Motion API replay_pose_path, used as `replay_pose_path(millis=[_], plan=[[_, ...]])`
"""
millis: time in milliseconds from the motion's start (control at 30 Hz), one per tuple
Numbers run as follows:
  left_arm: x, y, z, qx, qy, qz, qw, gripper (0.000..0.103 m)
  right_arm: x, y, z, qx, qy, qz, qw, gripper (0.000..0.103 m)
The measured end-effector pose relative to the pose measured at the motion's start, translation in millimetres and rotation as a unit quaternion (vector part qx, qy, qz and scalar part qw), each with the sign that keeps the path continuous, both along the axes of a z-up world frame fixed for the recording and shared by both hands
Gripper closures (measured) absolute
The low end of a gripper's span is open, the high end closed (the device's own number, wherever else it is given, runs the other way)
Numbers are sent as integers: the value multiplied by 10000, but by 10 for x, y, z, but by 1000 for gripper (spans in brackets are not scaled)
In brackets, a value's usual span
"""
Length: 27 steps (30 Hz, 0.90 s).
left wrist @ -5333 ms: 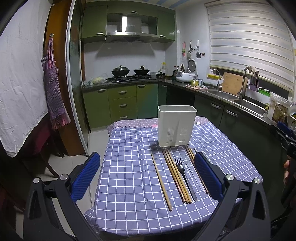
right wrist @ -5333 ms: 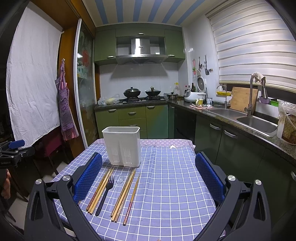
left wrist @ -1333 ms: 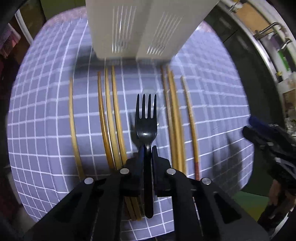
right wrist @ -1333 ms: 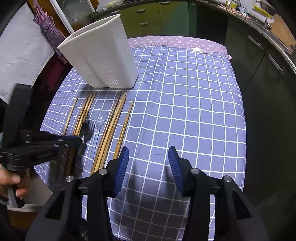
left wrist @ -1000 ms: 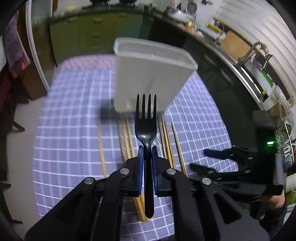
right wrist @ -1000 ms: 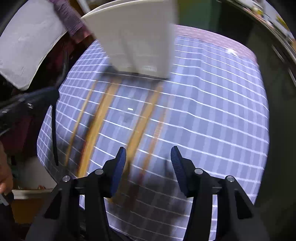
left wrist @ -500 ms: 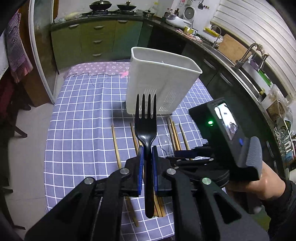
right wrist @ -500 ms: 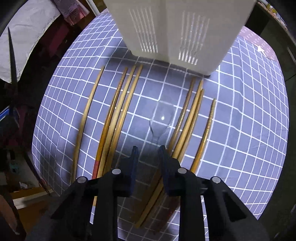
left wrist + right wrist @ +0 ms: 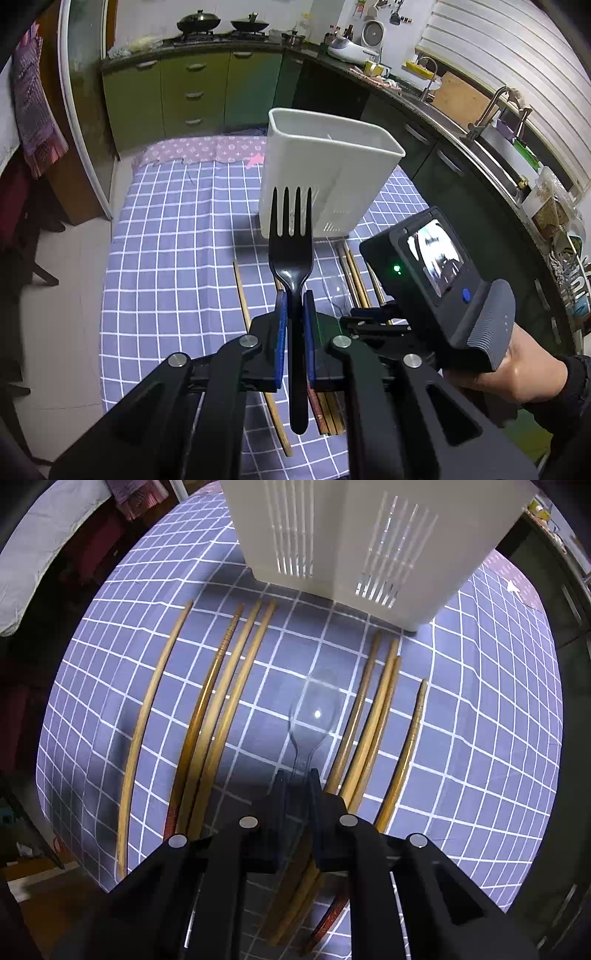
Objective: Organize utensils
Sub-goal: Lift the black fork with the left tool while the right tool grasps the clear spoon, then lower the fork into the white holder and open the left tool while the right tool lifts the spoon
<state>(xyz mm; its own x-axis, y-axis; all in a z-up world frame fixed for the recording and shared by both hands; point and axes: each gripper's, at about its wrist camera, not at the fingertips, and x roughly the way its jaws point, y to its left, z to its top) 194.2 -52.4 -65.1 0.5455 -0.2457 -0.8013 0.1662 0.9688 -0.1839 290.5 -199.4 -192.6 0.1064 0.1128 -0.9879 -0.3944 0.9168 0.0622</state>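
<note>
Utensils were in both grips: the left gripper [image 9: 294, 306] had its jaws clamped on the black fork's [image 9: 291, 236] stiff, light neck, tines up before the white caddy [image 9: 325, 184]. The right gripper's [image 9: 297, 781] jaws pinched the clear spoon's [image 9: 314, 710] slippery, brittle-looking handle, low on the desk [image 9: 480, 738] between chopsticks [image 9: 221, 701].

no readable text or labels, camera screen [image 9: 436, 254] too blurred (brand unreadable)

Black fork [image 9: 290, 254], white holder [image 9: 325, 173], clear spoon [image 9: 314, 712], tan chopsticks [image 9: 221, 701] showing; cloth [image 9: 480, 720] showing purple-white checks.
</note>
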Motion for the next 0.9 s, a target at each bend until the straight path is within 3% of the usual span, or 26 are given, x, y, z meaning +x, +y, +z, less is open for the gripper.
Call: replay_pose_path(millis=[233,467,633,733,833,900], plan=[[50,16,189,-27,-256,42,9997,94,-171,-210,353,1134,-449,-40,9925,93],[270,-52,678,-243,-995,46,9947,94,-440,-716,927,2277,-1407,-326,9630,93],[578,-186,1010,-490,-1799,-16,9825,94,-585,-1080,1162,2732,-1760,-461,9446,93],[811,-260,1112,-583,-2354,40,9701,94,-677,-1219,1227,2880,-1888,-494,9375,93],[1031,-349,1068,-347,-2749,202,9606,94,-715,-1315,1253,3018,-1882,-505,9332,93],[1189,-397,951,-187,-2795,290,9595,94,-755,-1375,1277,3078,-1901,-517,9308,93]])
